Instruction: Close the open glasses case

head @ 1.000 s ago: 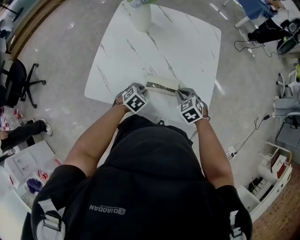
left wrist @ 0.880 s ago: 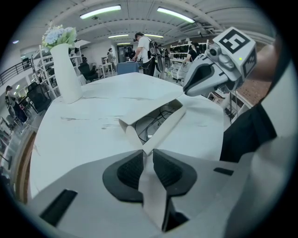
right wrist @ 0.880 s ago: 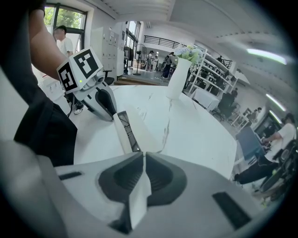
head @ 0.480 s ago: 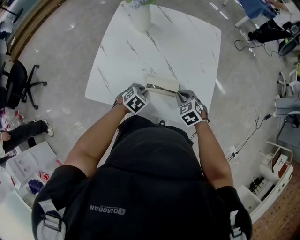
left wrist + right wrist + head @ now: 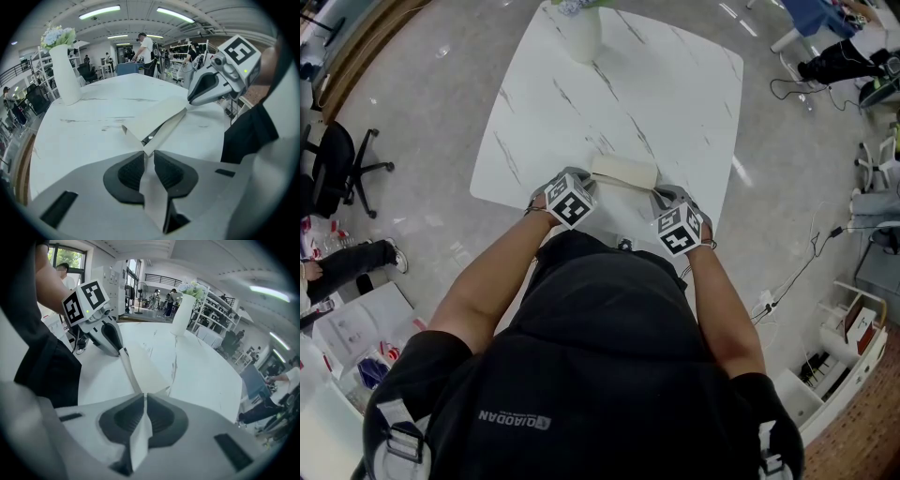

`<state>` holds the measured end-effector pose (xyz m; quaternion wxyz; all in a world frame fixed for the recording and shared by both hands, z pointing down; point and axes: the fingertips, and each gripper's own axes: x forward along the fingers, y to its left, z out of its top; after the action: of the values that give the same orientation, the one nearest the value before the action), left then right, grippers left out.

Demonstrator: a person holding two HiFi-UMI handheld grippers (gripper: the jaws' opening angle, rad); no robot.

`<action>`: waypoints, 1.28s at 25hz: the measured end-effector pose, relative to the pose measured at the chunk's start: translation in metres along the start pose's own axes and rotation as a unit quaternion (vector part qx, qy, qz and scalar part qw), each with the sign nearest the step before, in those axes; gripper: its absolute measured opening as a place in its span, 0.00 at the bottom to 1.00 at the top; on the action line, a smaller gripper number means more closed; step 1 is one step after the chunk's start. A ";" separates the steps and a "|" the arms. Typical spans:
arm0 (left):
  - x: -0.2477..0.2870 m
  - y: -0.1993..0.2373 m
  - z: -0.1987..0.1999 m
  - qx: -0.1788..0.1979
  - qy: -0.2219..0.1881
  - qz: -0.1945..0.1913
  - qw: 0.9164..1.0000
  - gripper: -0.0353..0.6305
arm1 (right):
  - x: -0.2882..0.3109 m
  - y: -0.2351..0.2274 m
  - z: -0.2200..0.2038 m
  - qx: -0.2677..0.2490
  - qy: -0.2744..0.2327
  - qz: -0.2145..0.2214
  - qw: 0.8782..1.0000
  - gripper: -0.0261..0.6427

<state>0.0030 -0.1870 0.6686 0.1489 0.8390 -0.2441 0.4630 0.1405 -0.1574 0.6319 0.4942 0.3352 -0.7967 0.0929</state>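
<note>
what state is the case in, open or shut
Ajar, nearly shut: in the left gripper view the case shows a dark slit between its two halves.

Right gripper (image 5: 144, 401) jaws tight on glasses case (image 5: 143, 365)

Matt, smooth cream glasses case (image 5: 623, 171) on glossy marble-look table (image 5: 666, 84)

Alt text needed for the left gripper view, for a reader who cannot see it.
The left claw is clamped on the near end flap of a cream glasses case, whose lid is almost shut, leaving a narrow gap. The right claw grips the far end. The case lies on a white marbled table, with a white vase of flowers behind.
</note>
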 end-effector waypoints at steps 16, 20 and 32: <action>-0.001 0.001 -0.001 -0.004 -0.002 0.001 1.000 0.16 | 0.007 0.009 -0.008 0.010 0.013 0.008 1.000 0.06; 0.000 0.000 -0.003 -0.002 0.004 -0.003 1.000 0.16 | 0.008 0.010 -0.008 0.015 0.016 0.009 1.000 0.06; -0.019 0.017 -0.022 -0.015 0.011 0.011 1.000 0.14 | -0.005 0.006 -0.024 0.046 0.025 -0.005 0.999 0.06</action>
<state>-0.0299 -0.1853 0.6642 0.1591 0.8286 -0.2583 0.4705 0.1554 -0.1387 0.6410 0.4991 0.3592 -0.7770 0.1349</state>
